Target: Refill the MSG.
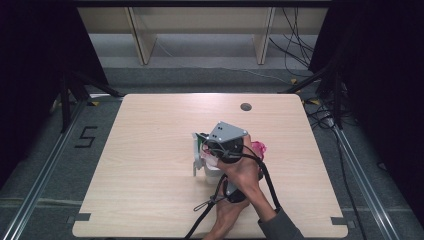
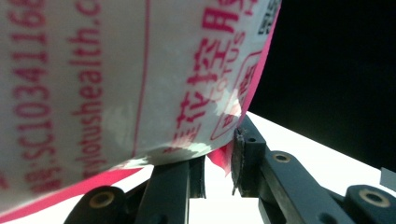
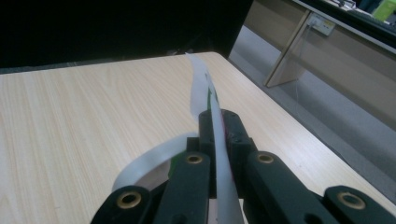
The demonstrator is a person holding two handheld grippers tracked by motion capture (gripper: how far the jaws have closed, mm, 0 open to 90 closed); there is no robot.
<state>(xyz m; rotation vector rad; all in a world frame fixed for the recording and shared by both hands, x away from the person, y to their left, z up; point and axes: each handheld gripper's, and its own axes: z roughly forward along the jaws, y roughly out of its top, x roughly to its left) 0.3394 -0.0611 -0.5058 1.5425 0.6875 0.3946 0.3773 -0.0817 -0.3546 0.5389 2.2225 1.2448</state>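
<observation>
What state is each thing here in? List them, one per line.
Plastic bag: printed with red text, held up off the table, pinched by both grippers.
Left gripper: shut on the plastic bag's pink edge.
Right gripper: shut on the plastic bag's thin white edge.
Table: bare light wood.

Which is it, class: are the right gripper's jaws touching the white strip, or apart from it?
Touching. In the right gripper view, the right gripper has its black jaws closed flat on both faces of the thin white strip, with no gap.
</observation>
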